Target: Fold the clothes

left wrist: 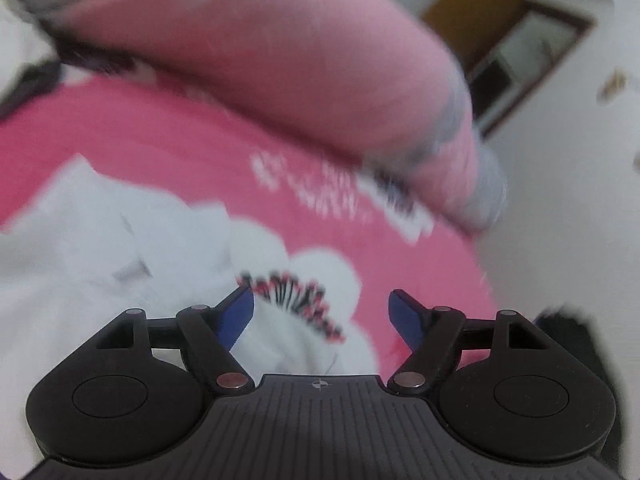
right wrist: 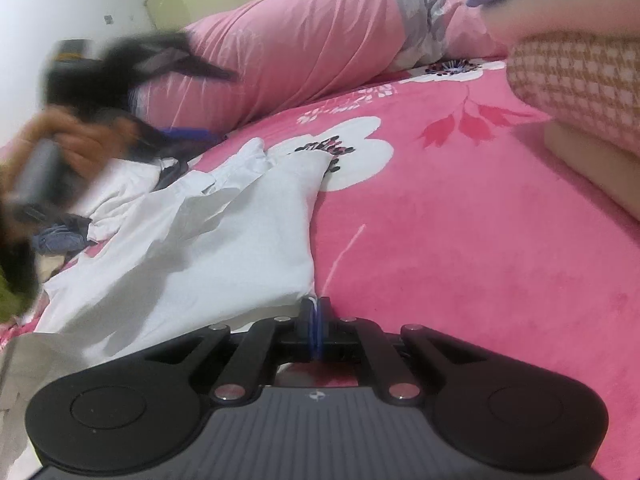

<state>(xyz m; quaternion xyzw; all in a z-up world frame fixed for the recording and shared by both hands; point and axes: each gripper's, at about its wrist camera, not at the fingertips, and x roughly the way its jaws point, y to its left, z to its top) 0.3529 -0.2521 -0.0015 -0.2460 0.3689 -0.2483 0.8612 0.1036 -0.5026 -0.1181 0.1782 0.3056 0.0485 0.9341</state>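
The white garment point(right wrist: 192, 248) lies spread and creased on the bed's pink floral blanket point(right wrist: 460, 220), its near corner at the right tongs point(right wrist: 316, 320). Those tongs are closed tight, with a sliver of white cloth pinched between the blue pads.

The left tongs point(left wrist: 322, 312) stand wide apart with nothing held, over a bunched white edge point(left wrist: 280, 320) of the garment. In the right wrist view the left hand point(right wrist: 76, 152) is blurred.

Judgement: a fold needs both corners taken evenly, so the left tongs should close on a single layer at the hem, not the bunch.

The cloth looks thin, smooth and limp and will likely sag and wrinkle. The blanket looks plush. A long pink bolster point(right wrist: 304, 48) lies behind, and a checked cushion point(right wrist: 580, 88) to the right.
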